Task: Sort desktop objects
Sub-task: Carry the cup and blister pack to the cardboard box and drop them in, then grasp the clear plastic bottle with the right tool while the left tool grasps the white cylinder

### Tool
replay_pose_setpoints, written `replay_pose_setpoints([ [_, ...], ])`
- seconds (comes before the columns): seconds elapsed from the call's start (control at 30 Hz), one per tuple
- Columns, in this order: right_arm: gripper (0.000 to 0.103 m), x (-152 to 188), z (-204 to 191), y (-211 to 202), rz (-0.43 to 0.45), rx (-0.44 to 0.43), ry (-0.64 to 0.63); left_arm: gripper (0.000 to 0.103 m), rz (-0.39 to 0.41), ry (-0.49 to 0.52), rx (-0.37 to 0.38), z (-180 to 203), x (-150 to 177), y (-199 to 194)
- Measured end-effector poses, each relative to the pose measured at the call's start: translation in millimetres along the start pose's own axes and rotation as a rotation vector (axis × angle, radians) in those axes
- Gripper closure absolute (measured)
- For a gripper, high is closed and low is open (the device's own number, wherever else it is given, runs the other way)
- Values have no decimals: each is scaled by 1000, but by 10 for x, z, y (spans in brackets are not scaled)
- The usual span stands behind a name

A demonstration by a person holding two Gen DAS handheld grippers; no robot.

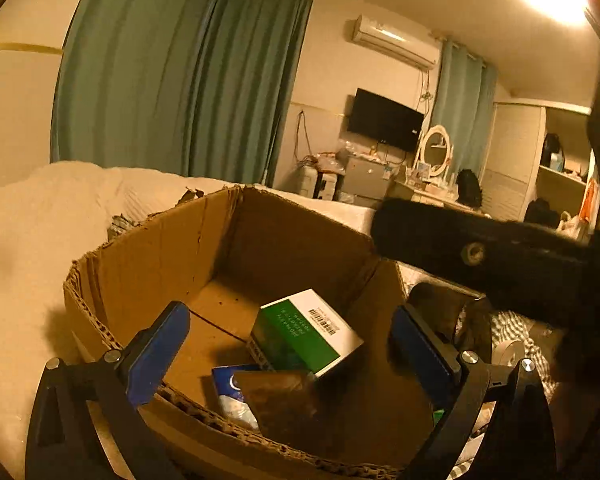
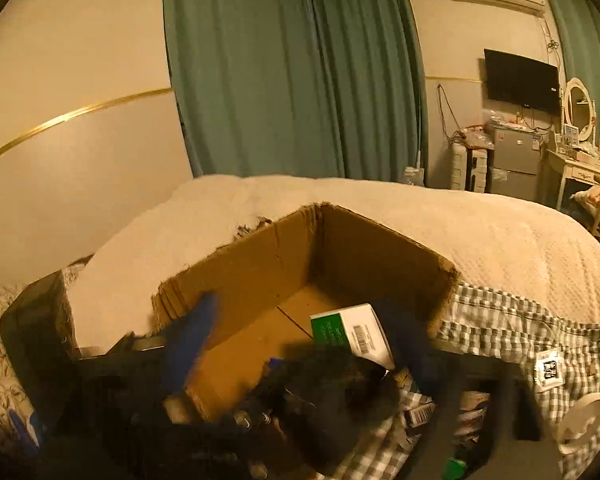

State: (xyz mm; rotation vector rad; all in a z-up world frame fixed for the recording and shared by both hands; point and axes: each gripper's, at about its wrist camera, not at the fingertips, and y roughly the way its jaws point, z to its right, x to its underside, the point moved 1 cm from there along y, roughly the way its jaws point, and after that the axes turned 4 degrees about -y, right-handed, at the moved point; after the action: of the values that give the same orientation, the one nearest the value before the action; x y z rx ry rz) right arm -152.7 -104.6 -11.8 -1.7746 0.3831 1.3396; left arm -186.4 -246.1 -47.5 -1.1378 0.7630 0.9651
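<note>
Left claw (image 1: pixel 288 356) gapes empty over my cardboard box (image 1: pixel 148 248) holding green carton (image 1: pixel 306 332); right claw (image 2: pixel 300 344) blurred, apparently apart; clutter remains on bed.

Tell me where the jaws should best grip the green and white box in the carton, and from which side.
Probably from above, across its two long side faces. The green box lies tilted on other items inside the carton, its broad printed face up. The carton walls block a sideways approach, and the left gripper already hovers open over it.
</note>
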Motion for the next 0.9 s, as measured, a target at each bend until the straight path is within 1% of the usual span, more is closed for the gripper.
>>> replay_pose_setpoints([
  [0.1, 3, 12, 112, -67, 15, -19, 56, 0, -2, 0, -3, 5, 9, 3],
  [0.17, 3, 22, 221, -144, 26, -12, 79, 0, 2, -1, -7, 15, 21, 13],
  [0.27, 3, 44, 401, -284, 42, 27, 123, 0, 1, 0, -18, 17, 20, 25],
  [0.33, 2, 84, 583, -406, 42, 41, 181, 0, 0, -14, -12, -18, 16, 20],
  [0.4, 2, 171, 783, -607, 37, 81, 241, 0, 8, -40, -9, -49, 4, -19],
  [0.47, 2, 287, 975, -851, 39, 143, 275, 0, 18, -67, 20, -67, 2, -59],
  [0.5, 2, 378, 1124, -1043, 39, 204, 289, 0, 15, -75, 30, -80, 9, -68],
  [0.57, 2, 522, 1332, -1341, 28, 297, 311, 0, -5, -93, 72, -46, 32, -67],
  [0.6, 2, 637, 1483, -1554, 21, 356, 331, 0, -16, -96, 93, 1, 55, -67],
  [0.63, 2, 730, 1588, -1708, 13, 405, 348, 0, -23, -95, 104, 44, 70, -70],
  [0.7, 2, 931, 1777, -1995, -16, 509, 375, 0, -47, -79, 149, 200, 110, -97],
  [0.77, 2, 1109, 1912, -2199, -34, 556, 403, 0, -86, -53, 217, 416, 159, -154],
  [0.8, 2, 1218, 1984, -2288, -51, 583, 424, 0, -98, -44, 240, 506, 182, -182],
  [0.87, 2, 1380, 2081, -2392, -69, 613, 458, 0, -122, -9, 297, 764, 293, -250],
  [0.9, 2, 1441, 2136, -2424, -79, 620, 477, 0, -135, 10, 314, 870, 343, -262],
])
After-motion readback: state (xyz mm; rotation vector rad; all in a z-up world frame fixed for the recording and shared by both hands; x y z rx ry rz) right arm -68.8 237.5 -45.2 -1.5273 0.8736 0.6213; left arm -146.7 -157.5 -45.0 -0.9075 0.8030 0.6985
